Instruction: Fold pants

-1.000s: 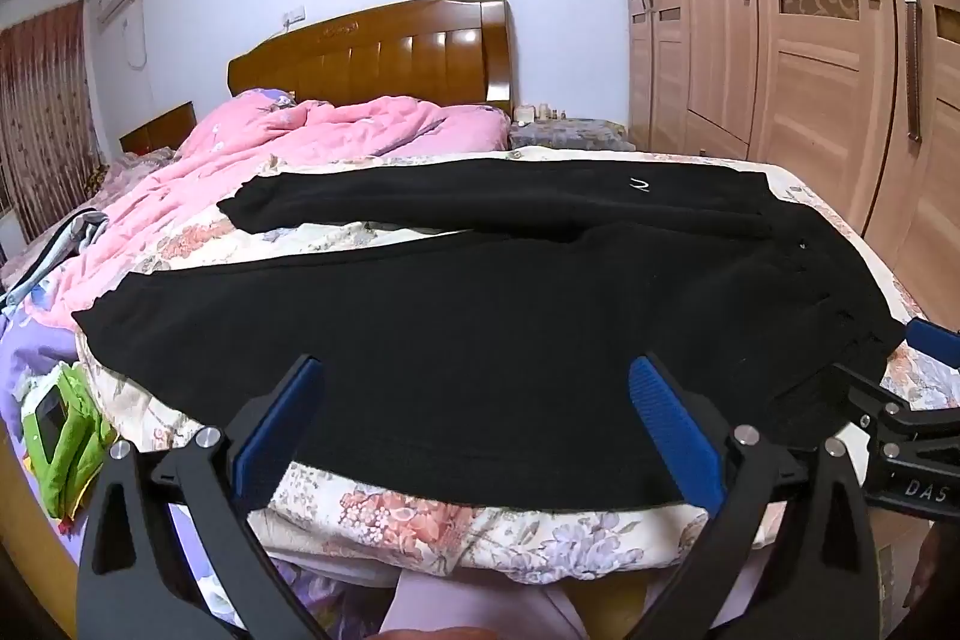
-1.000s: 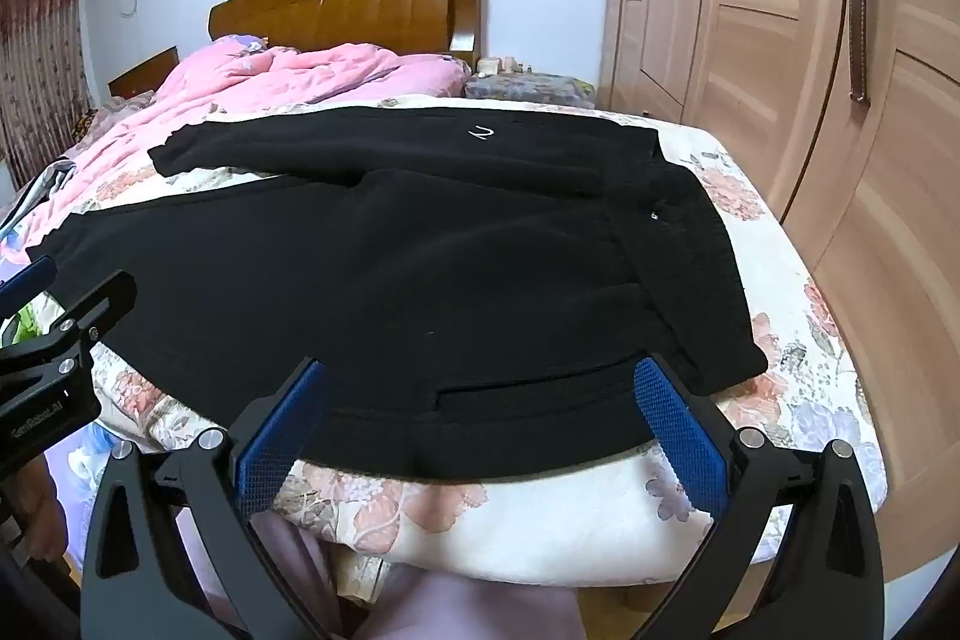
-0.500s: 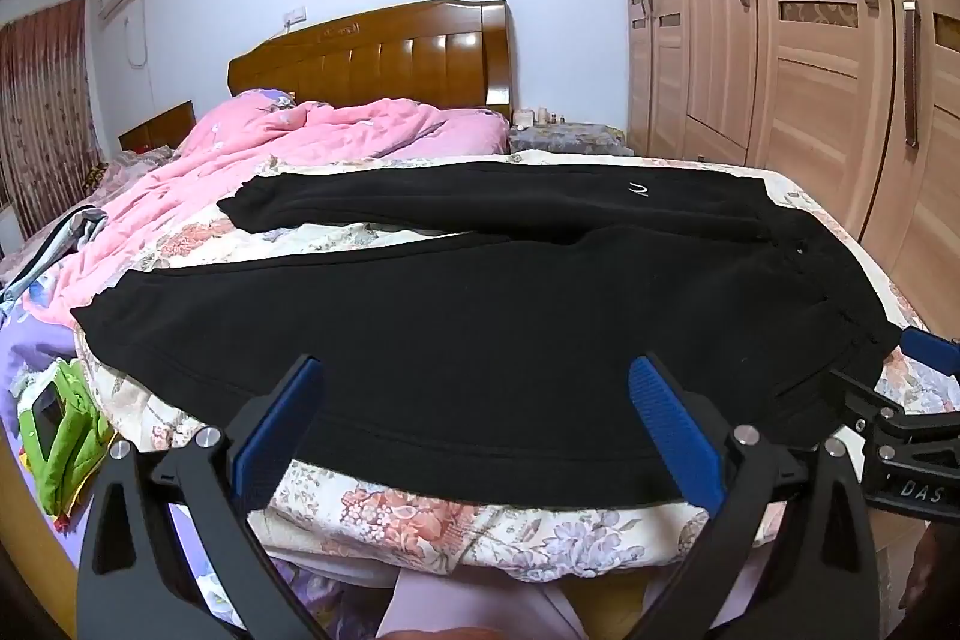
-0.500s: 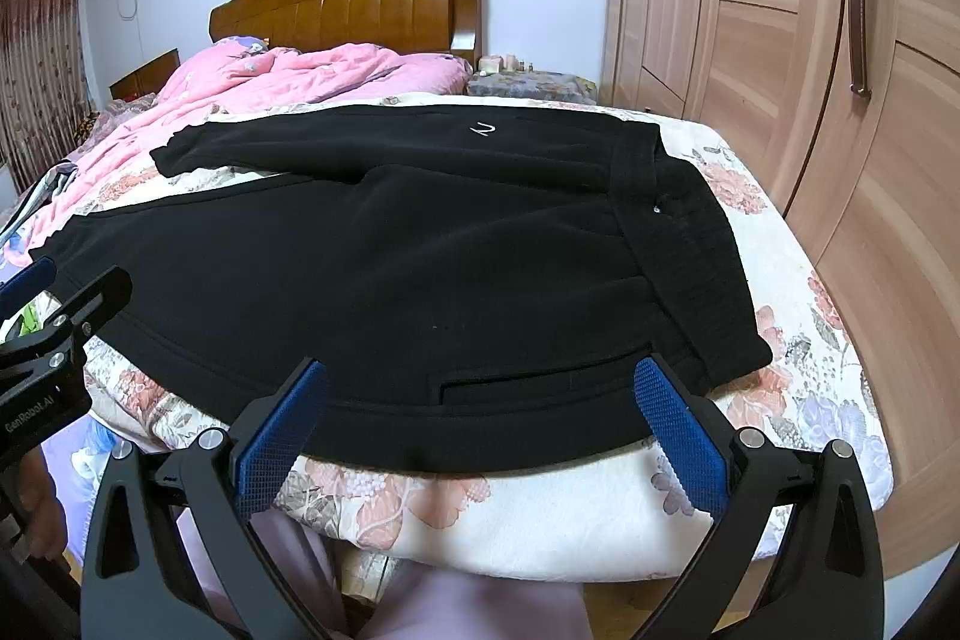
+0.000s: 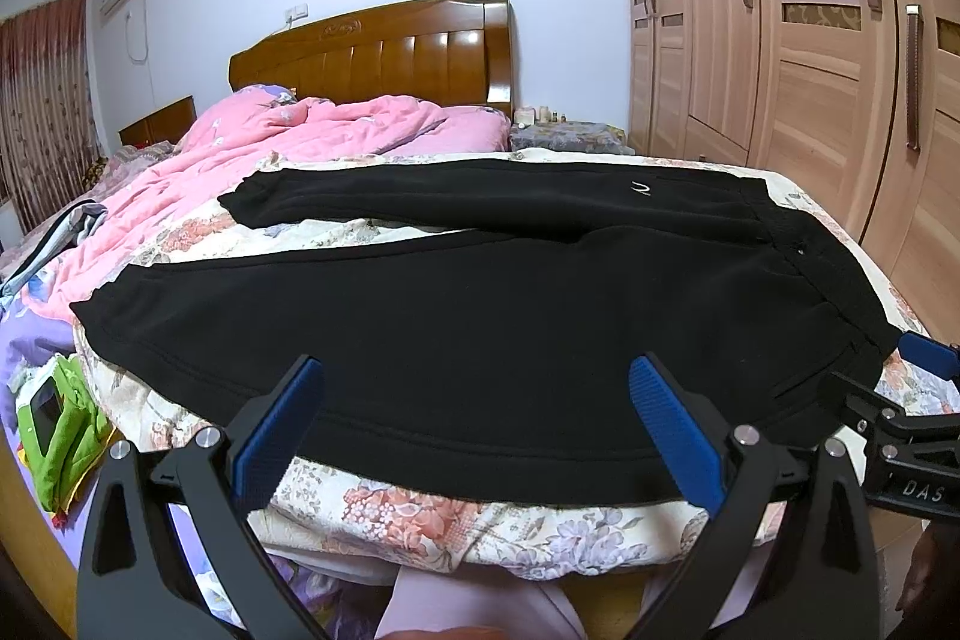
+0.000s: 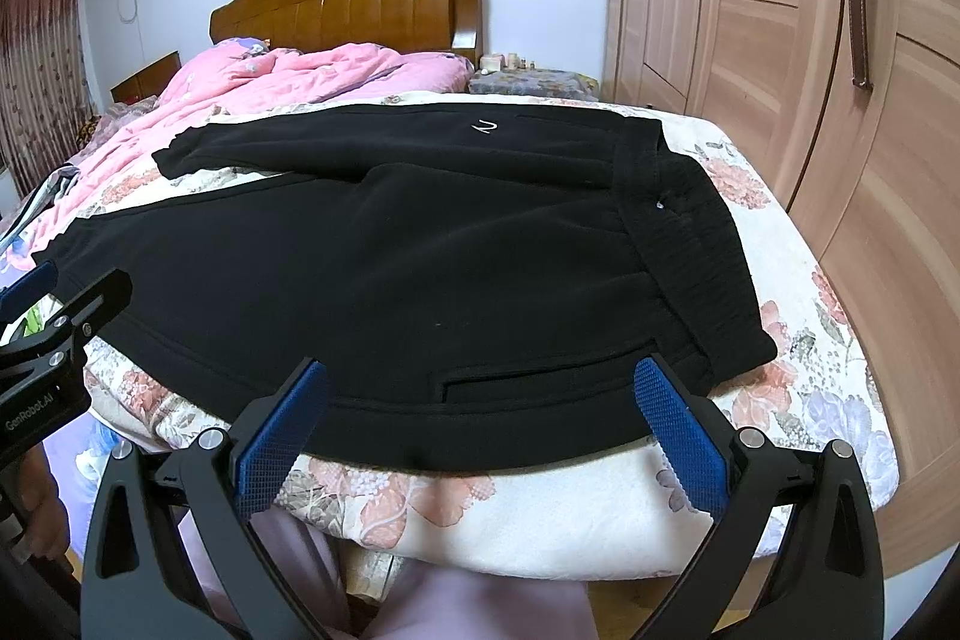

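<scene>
black pants [image 5: 480, 316] lie spread flat across the foot end of the bed [image 5: 420, 514], waistband toward the right edge by the wardrobe [image 5: 840, 40], both legs running toward the left edge, the near leg's hem along the front edge. left gripper [image 5: 480, 424] hangs just off the front edge, fingers spread wide, grasping nothing. right gripper [image 6: 480, 424] likewise splayed and empty near the waistband corner. a pink quilt [image 5: 288, 142] is heaped by the headboard [image 5: 372, 58].
</scene>
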### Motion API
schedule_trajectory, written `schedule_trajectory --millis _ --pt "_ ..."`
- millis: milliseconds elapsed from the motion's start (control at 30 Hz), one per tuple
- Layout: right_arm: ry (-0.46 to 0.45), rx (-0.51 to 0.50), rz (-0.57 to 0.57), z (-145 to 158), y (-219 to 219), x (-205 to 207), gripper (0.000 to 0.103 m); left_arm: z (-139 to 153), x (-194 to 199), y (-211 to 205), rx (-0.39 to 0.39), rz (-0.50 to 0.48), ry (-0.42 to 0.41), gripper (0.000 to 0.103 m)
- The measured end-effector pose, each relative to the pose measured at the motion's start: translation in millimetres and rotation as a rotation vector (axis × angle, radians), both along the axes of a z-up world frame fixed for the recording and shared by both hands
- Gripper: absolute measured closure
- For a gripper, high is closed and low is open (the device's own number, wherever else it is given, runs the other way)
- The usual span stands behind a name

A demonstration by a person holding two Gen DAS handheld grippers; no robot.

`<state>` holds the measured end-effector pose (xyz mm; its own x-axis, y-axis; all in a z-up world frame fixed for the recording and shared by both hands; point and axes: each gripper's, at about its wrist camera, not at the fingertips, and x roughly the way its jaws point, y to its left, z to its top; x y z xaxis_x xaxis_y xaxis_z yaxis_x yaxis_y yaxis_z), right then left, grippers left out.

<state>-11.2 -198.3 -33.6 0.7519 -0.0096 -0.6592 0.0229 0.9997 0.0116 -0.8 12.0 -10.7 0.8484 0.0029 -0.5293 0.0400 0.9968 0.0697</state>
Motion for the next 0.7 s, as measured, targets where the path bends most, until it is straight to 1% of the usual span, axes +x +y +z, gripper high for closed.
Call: schedule_trajectory --millis 700 --pt "0.008 0.011 0.002 -3.5 -1.5 1.3 0.004 -2.3 -0.1 4.8 -0.004 0.000 0.003 0.002"
